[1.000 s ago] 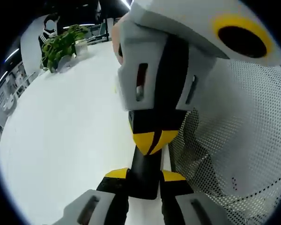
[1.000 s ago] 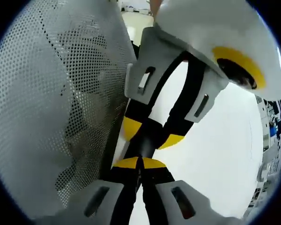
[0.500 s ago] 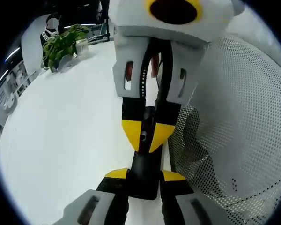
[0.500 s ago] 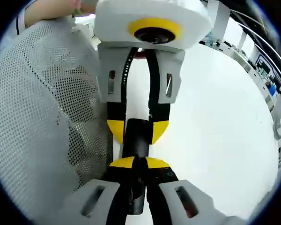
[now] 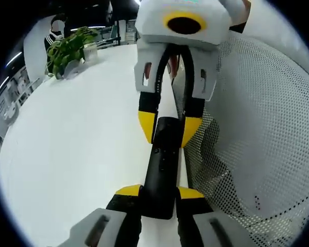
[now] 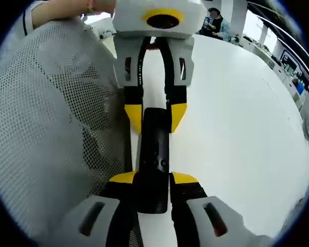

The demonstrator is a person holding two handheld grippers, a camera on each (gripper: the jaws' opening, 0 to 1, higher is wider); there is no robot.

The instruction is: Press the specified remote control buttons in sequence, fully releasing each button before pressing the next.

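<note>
A black remote control [image 5: 162,170] was held at both ends: by the left gripper [image 5: 159,194] below, by the right gripper [image 5: 170,128] above, over a white counter [image 5: 72,149] beside perforated mesh [image 5: 257,139].

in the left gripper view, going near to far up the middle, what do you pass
left gripper → black remote control clamped at its near end → right gripper closed around the remote's far end → far table edge

Both grippers: light grey housings, black fingers [image 5: 126,198] tipped yellow, slotted grey brackets. White perforated mesh garment [image 6: 46,128] worn, possibly a sleeve.
</note>
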